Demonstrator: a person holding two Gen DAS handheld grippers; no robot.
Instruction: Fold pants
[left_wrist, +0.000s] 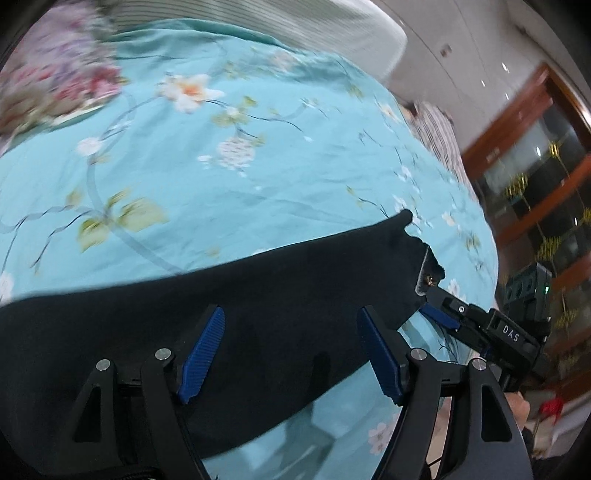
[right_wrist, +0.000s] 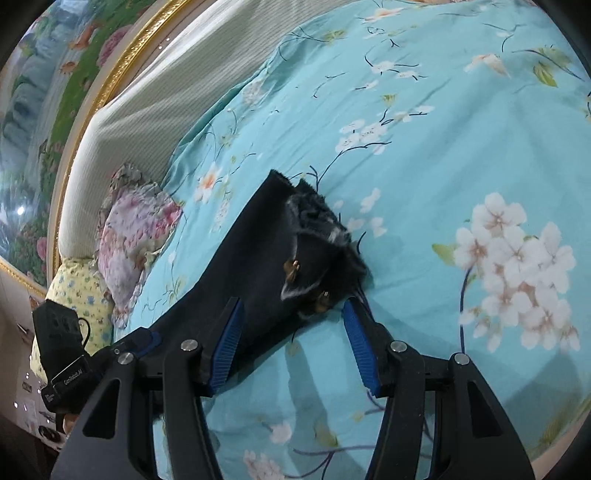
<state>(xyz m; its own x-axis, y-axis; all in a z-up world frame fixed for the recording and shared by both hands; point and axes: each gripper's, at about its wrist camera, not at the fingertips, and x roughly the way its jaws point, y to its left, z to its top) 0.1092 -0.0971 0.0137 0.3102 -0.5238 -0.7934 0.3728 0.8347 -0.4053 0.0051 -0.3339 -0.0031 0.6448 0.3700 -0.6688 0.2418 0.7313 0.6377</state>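
Left wrist view, left tool gaping above dark pants, right tool gaping at waistband

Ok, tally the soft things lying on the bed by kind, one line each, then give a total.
Dark pants: 1
Pink floral pillow: 1
Yellow patterned pillow: 1
Turquoise floral bedsheet under them all: 1
Total: 4

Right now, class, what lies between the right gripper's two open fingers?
In the right wrist view, the right gripper straddles the pants edge and bare floral sheet.
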